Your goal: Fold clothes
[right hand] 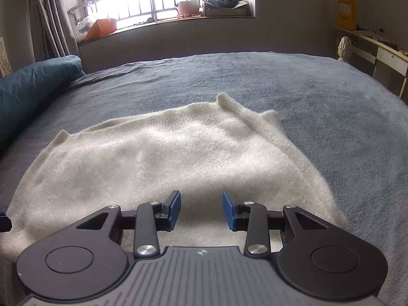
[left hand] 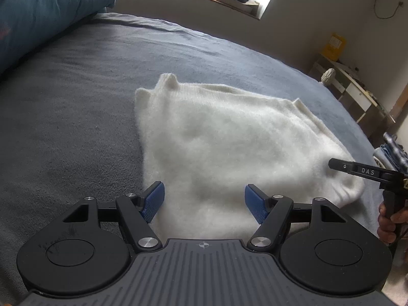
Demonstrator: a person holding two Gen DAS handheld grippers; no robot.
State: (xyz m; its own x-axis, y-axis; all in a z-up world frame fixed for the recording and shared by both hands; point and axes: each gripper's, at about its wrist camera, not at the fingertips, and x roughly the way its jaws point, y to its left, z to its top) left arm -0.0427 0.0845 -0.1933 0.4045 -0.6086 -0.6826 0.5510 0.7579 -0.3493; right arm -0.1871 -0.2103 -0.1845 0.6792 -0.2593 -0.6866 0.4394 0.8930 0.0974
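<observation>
A fluffy white sweater (left hand: 229, 140) lies folded and flat on the grey bed (left hand: 76, 89). My left gripper (left hand: 204, 201) hovers open over the sweater's near edge, its blue pads wide apart with only the knit below them. At the right edge of that view, a black finger (left hand: 357, 169) of the right gripper reaches over the sweater's corner, with a hand (left hand: 390, 219) on the grip. In the right wrist view the sweater (right hand: 165, 158) fills the foreground. My right gripper (right hand: 201, 209) is open above its near edge, a clear gap between the pads.
A teal duvet (left hand: 38, 12) (right hand: 30, 84) is piled at the bed's left side. A cluttered window sill (right hand: 165, 23) runs along the far wall. A desk (right hand: 382, 51) stands beside the bed on the right. Bare grey bedding (right hand: 331, 127) surrounds the sweater.
</observation>
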